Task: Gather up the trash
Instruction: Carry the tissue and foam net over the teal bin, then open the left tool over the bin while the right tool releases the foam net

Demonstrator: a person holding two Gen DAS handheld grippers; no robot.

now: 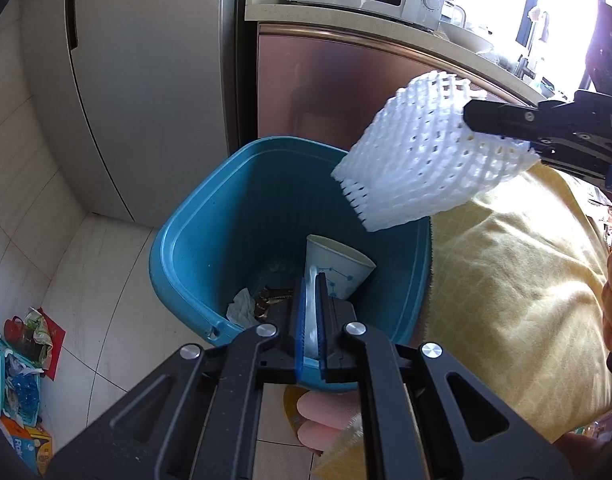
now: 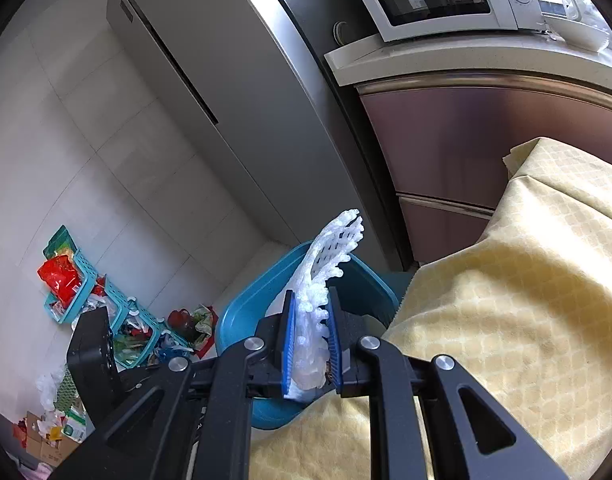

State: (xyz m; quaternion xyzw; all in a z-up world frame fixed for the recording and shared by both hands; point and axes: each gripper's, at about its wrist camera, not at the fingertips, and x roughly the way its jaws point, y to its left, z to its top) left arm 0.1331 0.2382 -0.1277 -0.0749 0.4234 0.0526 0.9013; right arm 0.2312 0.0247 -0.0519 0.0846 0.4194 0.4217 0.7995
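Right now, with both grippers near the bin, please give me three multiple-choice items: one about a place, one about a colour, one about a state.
1. Where is the paper cup?
A. on the countertop
B. over the open bin, in the left gripper
C. on the floor tiles

2. What colour is the trash bin?
A. teal blue
B. red
C. grey

3. What is the state of the right gripper?
A. open and empty
B. shut on nothing
C. shut on the white foam fruit net

Answers: 1 B, the cup's wall is pinched between the pads above the bin's inside. 2 A, its rim and walls are teal. 3 C, the net is squeezed between the blue pads.
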